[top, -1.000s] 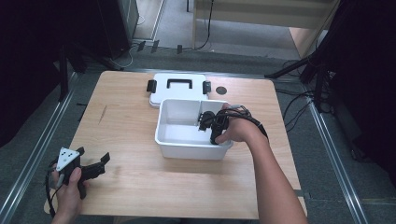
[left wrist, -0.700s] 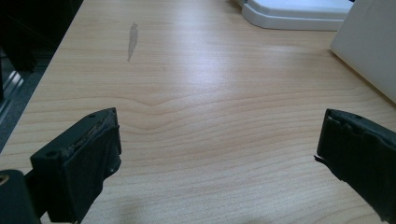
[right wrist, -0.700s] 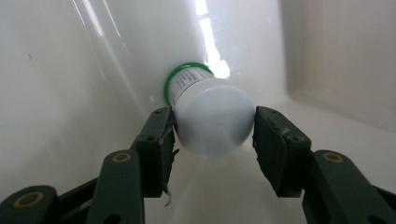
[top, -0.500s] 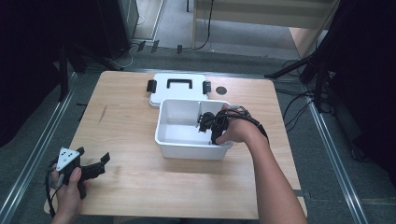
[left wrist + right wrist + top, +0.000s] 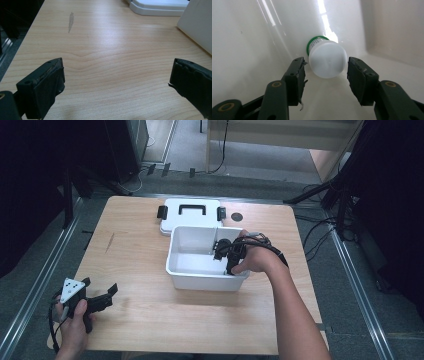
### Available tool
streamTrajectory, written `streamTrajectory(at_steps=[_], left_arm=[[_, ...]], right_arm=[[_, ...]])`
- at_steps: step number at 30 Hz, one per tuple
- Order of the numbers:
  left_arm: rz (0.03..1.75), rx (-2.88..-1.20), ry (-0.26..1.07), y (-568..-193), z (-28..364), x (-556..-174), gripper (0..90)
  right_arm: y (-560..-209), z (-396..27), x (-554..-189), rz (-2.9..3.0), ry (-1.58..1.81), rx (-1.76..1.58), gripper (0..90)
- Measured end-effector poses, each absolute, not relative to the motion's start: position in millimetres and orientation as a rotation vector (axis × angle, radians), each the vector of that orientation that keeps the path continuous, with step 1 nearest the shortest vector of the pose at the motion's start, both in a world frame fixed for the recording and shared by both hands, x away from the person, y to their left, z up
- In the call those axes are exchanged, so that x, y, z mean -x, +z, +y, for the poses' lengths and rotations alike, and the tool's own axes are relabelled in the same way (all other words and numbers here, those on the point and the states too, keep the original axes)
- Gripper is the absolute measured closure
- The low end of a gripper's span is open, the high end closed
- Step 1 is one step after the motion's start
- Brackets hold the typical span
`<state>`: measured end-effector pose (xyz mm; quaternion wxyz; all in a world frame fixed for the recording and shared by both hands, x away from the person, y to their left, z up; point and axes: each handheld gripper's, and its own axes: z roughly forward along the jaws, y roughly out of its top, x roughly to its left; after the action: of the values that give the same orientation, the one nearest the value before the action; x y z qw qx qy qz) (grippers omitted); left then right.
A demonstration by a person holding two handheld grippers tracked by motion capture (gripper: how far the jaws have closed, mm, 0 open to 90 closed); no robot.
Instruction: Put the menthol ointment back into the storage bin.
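A small white bottle with a green ring lies on its side on the floor of the white bin, close to a wall. My right gripper reaches down into the bin, at the bin's right end in the high view. Its jaws have just been opening; the bottle sits between them with a thin gap on each side, so the pads do not press it. My left gripper is held low over the table's front left corner. In the left gripper view, the left gripper stands wide open over bare wood.
The bin's white lid, with a black handle and black clips, lies flat just behind the bin. A small dark round thing rests on the table to the lid's right. The wooden table stretches between my left gripper and the bin.
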<state>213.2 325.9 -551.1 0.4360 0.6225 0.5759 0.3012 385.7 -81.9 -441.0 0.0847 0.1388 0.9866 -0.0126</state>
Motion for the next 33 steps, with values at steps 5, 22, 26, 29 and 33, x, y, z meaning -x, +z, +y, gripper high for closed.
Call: streamTrajectory(at_steps=[5,22,26,29,33], left_arm=[[1.432,-1.55,0.749,-551.1,325.8,-213.3,0.2],[1.432,-1.547,0.755,-551.2,325.2,-213.5,0.3],[1.432,-1.547,0.755,-551.2,325.1,-213.4,0.3],[1.433,-1.549,0.754,-551.1,325.1,-213.4,0.3],[1.433,-1.549,0.755,-551.1,325.1,-213.4,0.3]], right_arm=[[-430.9,-86.5,-384.4,2.944,0.005,-0.447,47.1],[-391.8,-105.1,-378.8,2.913,0.118,-0.521,43.0],[-380.9,-108.5,-377.3,2.902,0.16,-0.536,42.4],[-374.1,-111.9,-375.9,2.888,0.188,-0.554,41.8],[-369.4,-118.8,-376.1,2.872,0.212,-0.578,41.0]])
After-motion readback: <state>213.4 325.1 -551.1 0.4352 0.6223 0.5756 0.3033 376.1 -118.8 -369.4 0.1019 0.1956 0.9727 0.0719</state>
